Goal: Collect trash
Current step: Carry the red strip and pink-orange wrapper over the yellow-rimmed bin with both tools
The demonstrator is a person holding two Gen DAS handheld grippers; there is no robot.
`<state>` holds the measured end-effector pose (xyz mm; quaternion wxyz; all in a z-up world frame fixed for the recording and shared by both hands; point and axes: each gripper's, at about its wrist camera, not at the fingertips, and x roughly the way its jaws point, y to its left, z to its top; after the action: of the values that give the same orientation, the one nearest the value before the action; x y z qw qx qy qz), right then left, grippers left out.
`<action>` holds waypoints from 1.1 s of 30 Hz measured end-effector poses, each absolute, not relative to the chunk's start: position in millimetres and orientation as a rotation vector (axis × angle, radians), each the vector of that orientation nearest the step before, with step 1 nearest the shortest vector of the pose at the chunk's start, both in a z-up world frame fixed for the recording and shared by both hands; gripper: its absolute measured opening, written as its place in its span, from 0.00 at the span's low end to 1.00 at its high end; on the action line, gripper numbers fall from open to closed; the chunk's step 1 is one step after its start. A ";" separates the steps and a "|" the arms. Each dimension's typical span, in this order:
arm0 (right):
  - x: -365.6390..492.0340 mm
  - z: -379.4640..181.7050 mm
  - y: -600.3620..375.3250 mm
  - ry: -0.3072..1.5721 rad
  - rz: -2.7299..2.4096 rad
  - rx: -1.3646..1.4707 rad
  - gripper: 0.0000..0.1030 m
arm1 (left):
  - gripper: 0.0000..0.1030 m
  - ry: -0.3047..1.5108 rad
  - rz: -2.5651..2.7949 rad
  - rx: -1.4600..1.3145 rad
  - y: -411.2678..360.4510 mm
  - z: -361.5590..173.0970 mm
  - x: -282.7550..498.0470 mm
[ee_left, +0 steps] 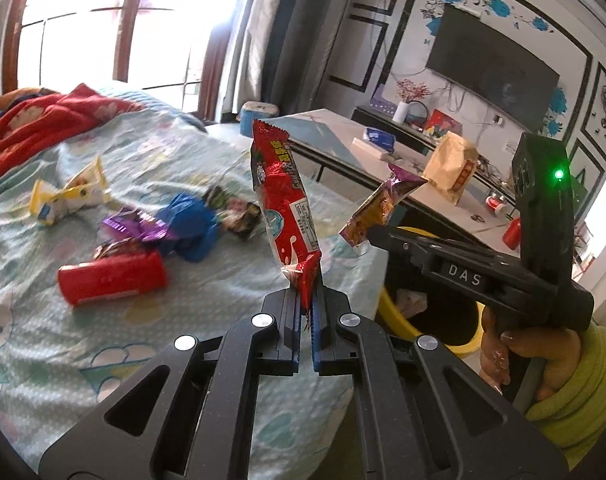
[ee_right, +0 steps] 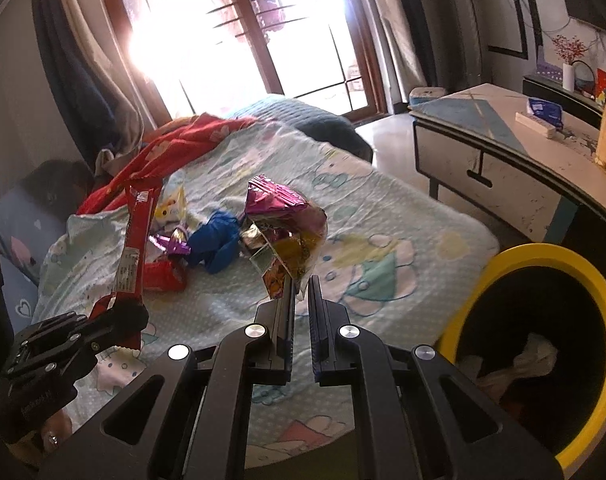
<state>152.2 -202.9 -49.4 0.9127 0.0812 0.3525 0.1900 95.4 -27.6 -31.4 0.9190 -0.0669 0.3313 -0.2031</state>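
Bed [ee_left: 223, 272] w/ litter beneath, we've both jaws clamped: left gripper [ee_left: 307, 300] on red wrapper [ee_left: 283, 200], right gripper [ee_right: 301, 292] on foil wrapper [ee_right: 287, 232] (light, crinkly, slippery — pinch edges).

The bed [ee_left: 151, 184], under a pale green cartoon-print sheet, carries a trash cluster: a red can [ee_left: 113, 278] on its side at 9 o'clock in the left wrist view, a blue crumpled bag [ee_left: 193, 226], a purple wrapper [ee_left: 137, 230] touching it, and a yellow-white wrapper [ee_left: 69, 196] at 10 o'clock. A red blanket [ee_left: 43, 120] is bunched at the far end.
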 end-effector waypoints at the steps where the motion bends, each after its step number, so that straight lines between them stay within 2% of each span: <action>1: 151.4 -47.2 -207.8 0.720 0.384 0.171 0.07 | 0.01 0.678 -0.423 -0.133 -31.3 -29.3 95.4; 13: 138.3 -33.4 -261.5 0.682 0.319 0.194 0.07 | 0.01 0.648 -0.506 -0.087 -81.2 -16.3 104.8; 33: 115.1 -51.5 -347.4 0.709 0.161 0.258 0.07 | 0.01 0.669 -0.640 -0.052 -162.6 -25.0 117.5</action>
<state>115.1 -347.3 -51.5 0.9266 0.1256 0.3455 0.0787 117.5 -162.6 -25.0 0.8944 -0.0252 0.3228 -0.3085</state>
